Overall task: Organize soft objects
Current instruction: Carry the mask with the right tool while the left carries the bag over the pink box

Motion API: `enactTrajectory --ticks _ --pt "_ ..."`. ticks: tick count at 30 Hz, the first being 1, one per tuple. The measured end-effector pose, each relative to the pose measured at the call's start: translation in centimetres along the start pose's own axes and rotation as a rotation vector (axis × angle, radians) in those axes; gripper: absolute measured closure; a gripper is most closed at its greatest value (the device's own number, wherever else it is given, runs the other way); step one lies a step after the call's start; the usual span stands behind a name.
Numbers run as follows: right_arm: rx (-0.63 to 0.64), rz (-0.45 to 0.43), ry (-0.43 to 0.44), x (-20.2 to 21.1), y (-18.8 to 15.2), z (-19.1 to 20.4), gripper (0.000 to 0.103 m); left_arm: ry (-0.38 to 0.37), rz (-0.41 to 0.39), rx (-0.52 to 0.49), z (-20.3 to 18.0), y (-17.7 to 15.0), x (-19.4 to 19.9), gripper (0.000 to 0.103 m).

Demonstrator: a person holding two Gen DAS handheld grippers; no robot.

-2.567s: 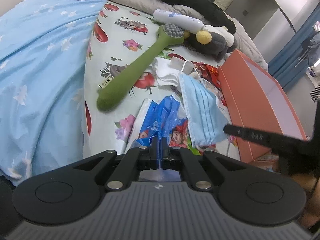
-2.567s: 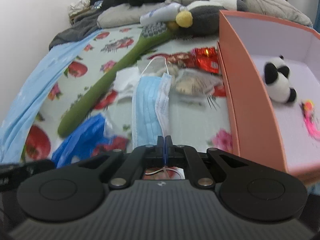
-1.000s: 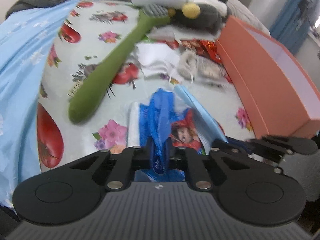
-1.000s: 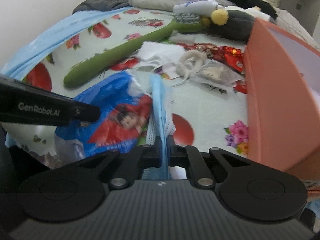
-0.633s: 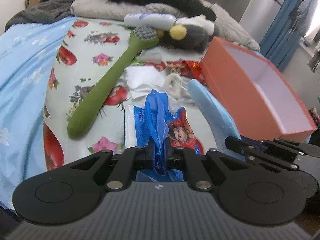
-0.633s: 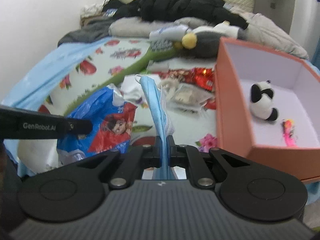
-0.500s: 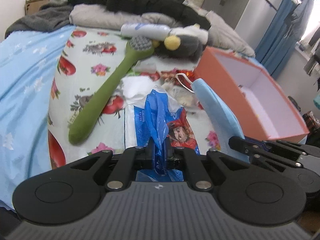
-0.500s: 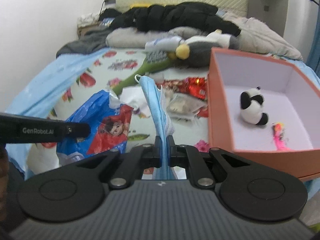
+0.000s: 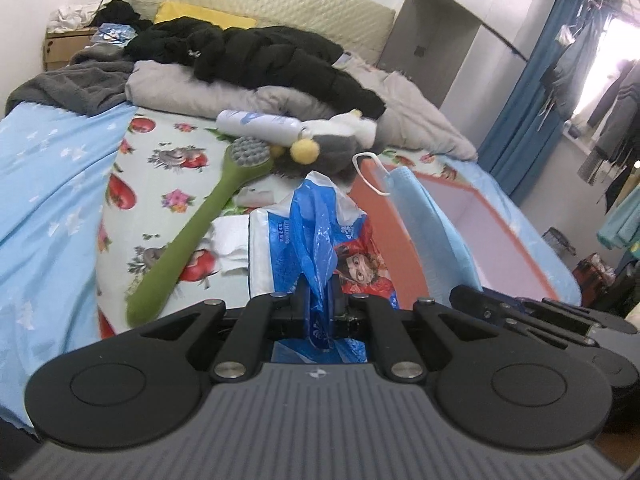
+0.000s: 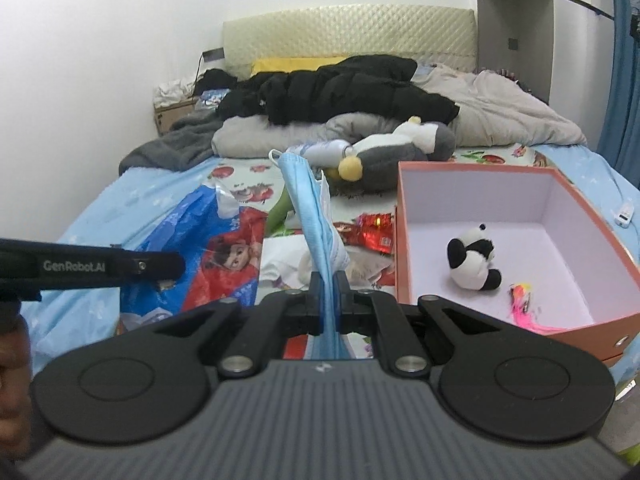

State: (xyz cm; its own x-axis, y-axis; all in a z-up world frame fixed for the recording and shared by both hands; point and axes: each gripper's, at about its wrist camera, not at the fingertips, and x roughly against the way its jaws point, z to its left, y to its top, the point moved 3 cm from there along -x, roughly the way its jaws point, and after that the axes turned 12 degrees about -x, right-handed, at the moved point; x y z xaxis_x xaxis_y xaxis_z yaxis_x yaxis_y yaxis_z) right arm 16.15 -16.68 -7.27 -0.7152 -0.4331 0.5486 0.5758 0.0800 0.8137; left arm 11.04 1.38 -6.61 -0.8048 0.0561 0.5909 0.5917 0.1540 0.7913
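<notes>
Claws both pinching loads, held clear above the bed. Left claw (image 9: pixel 318 304) is clamping a blue-and-red printed plastic bag (image 9: pixel 316 240), jaws nearly together on the bunched film; the bag is standing up in front of the fingers. Right claw (image 10: pixel 329 296) is gripping a light blue face mask (image 10: pixel 314 220) edge-on, jaws narrow, ear loop sticking up at the top. In the right wrist view the left claw is showing at the left edge with the bag hanging from it, beside the mask.

Just past the right claw, an orange box (image 10: pixel 400 240) is sitting open on the bed (image 9: pixel 56 184), holding a panda plush (image 10: pixel 472 258) and a pink feathery item (image 10: pixel 522 304), near each other but apart. Left of the box: red snack wrappers (image 10: pixel 370 232) and white tissue (image 9: pixel 228 246) on the floral sheet. Green long-handled brush (image 9: pixel 200 232) is lying diagonally. Farther back, a white bottle (image 9: pixel 258 123) is touching a grey penguin plush (image 10: pixel 400 152). Behind that, a grey quilt (image 9: pixel 208 94) and black jacket (image 9: pixel 260 56) are piled before the headboard (image 10: pixel 348 32).
</notes>
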Motion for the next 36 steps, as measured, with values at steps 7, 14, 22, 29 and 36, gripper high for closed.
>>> enactTrajectory --ticks 7,14,22,29,36 --pt "-0.017 -0.044 -0.035 2.8 1.2 -1.9 0.095 -0.085 -0.033 -0.043 -3.8 1.7 0.2 0.094" --pt "-0.068 -0.069 -0.108 6.0 1.7 -4.9 0.095 -0.185 -0.027 -0.132 -8.8 2.4 -0.8 0.094" --pt "-0.158 -0.060 -0.153 5.2 2.3 -8.7 0.095 -0.261 0.023 -0.175 -11.8 3.5 -4.8 0.094" --pt "-0.212 -0.055 -0.199 2.4 3.8 -12.4 0.095 -0.292 0.085 -0.201 -13.0 5.5 -10.9 0.094" --pt "-0.279 -0.025 -0.220 -0.7 4.2 -15.6 0.094 -0.314 0.146 -0.229 -14.7 6.7 -16.7 0.094"
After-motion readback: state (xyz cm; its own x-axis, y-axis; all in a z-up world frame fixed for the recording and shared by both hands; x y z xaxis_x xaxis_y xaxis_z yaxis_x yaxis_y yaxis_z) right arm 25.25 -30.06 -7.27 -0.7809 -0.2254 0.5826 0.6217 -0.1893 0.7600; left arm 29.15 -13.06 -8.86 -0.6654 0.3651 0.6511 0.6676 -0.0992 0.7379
